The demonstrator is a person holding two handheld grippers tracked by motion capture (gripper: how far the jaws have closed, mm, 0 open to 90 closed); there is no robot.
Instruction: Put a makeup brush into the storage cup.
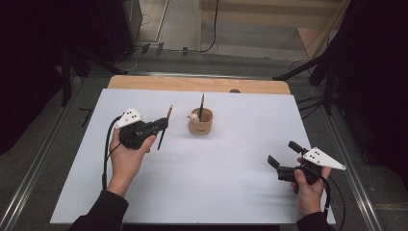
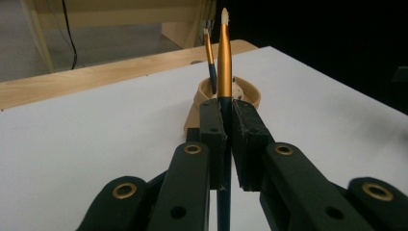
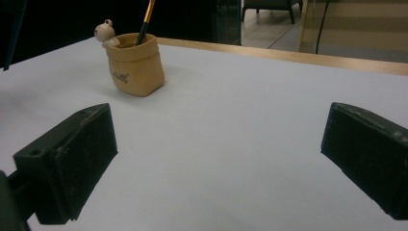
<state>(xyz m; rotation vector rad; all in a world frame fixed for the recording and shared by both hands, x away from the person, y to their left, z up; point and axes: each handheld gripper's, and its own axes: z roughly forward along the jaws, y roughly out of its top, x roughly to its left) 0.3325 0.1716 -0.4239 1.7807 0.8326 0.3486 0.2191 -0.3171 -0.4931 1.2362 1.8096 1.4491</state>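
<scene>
A tan pen holder (image 1: 200,122) shaped like a small sack stands mid-table, with a little figure on its rim and one brush (image 1: 201,103) upright in it. My left gripper (image 1: 163,126) is shut on a second brush (image 1: 164,126), which it holds above the table, left of the holder. In the left gripper view that brush (image 2: 224,57) rises between the jaws, with the holder (image 2: 240,94) just behind. My right gripper (image 1: 281,155) stands open near the front right, nothing between its jaws. The right gripper view has the holder (image 3: 135,65) at upper left.
A white sheet (image 1: 231,183) covers the table, with a wooden strip (image 1: 197,84) bare along the far edge. Dark stands and cables (image 1: 308,70) sit on the floor beyond the table.
</scene>
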